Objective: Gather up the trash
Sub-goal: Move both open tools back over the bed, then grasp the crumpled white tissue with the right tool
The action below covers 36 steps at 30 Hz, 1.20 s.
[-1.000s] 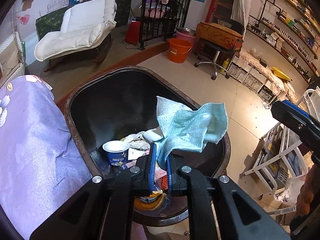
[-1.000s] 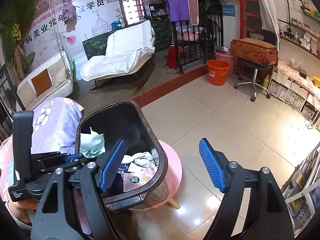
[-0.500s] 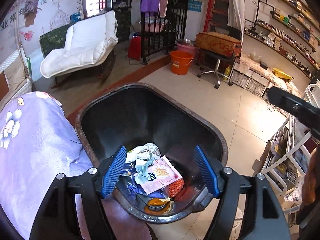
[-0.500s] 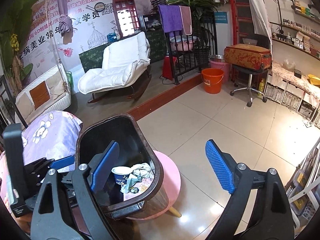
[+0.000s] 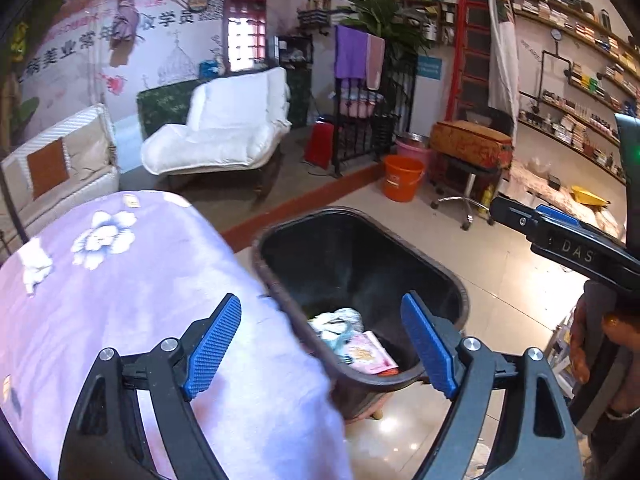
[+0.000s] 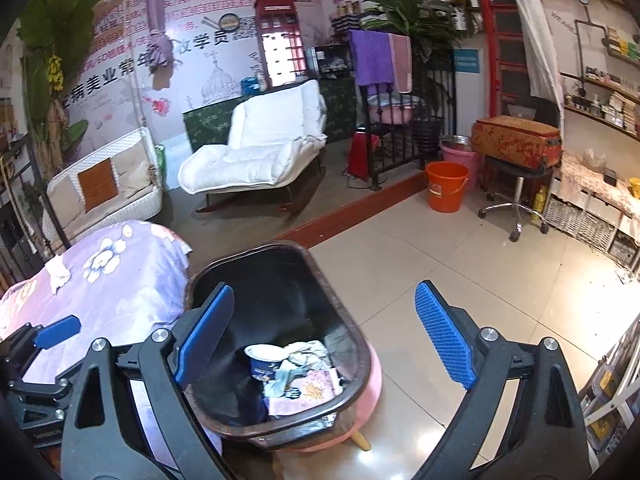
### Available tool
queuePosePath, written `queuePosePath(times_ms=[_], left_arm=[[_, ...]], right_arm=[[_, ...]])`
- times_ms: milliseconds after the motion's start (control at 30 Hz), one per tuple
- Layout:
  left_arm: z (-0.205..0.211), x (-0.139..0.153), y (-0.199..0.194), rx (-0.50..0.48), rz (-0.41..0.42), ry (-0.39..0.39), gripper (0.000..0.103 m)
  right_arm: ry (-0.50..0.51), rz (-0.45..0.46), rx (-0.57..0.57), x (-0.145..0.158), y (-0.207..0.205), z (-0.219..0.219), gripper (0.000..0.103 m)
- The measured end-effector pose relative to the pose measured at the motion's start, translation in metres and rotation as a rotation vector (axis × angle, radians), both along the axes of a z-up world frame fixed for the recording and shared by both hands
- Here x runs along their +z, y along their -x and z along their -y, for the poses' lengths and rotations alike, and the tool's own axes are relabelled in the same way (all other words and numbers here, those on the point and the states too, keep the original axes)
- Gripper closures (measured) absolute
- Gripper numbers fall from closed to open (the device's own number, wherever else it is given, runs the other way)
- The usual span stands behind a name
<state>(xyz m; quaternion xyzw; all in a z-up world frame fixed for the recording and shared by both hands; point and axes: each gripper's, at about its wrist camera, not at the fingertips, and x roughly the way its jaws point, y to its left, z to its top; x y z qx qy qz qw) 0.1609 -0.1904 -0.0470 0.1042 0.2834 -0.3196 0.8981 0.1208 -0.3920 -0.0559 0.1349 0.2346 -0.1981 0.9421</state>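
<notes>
A black trash bin point(image 5: 352, 256) stands on a pink stool point(image 6: 370, 384) beside a bed; it also shows in the right wrist view point(image 6: 280, 276). In it lie a white-and-blue cup point(image 6: 264, 358), crumpled wrappers point(image 5: 336, 320), a light blue cloth point(image 6: 282, 376) and a pink packet point(image 5: 370, 356). My left gripper point(image 5: 320, 346) is open and empty, above the bin's near rim and the bed edge. My right gripper point(image 6: 324, 340) is open and empty, above the bin. The left gripper shows at the left edge of the right wrist view point(image 6: 40, 344).
A bed with a purple flowered cover point(image 5: 112, 288) lies left of the bin. A white recliner point(image 6: 256, 152), an orange bucket point(image 6: 446, 186), a wheeled stool point(image 6: 516, 168) and shelves point(image 6: 592, 216) stand farther off. Tiled floor point(image 6: 460, 272) spreads to the right.
My left gripper opened and let the light blue cloth fall into the bin, then drew back and up toward the bed. My right gripper rose a little and stayed open.
</notes>
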Motion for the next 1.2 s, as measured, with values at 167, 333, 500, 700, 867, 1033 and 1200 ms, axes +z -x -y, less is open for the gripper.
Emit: queuePosePath(times_ms=[167,333,500,700,867,1033,1200], left_arm=[[-0.043,0.006,0.000,0.100,0.015,0.004,0.020],[-0.092,0.006,-0.009,0.210,0.006,-0.012,0.019],[-0.145,-0.001,-0.026,0.320,-0.059,-0.006,0.017],[-0.205,-0.005,-0.044,0.408,-0.109,0.010,0.017],[-0.246,-0.008,-0.057,0.468,-0.104,-0.034,0.017],[-0.281,-0.009,-0.083,0.517,-0.160,-0.013,0.016],[-0.301,-0.012,-0.108,0.551,-0.182,-0.010,0.015]], right_arm=[[-0.011,-0.009,0.130,0.000,-0.018,-0.031,0.012],[-0.026,-0.037,0.301,0.005,-0.049,-0.073,0.012],[-0.037,-0.082,0.482,0.005,-0.082,-0.125,0.012],[-0.064,-0.127,0.666,0.003,-0.117,-0.186,0.012],[-0.033,-0.163,0.801,0.002,-0.152,-0.240,0.012],[0.008,-0.180,0.893,-0.002,-0.196,-0.288,0.013],[-0.001,-0.221,0.939,-0.010,-0.258,-0.329,0.019]])
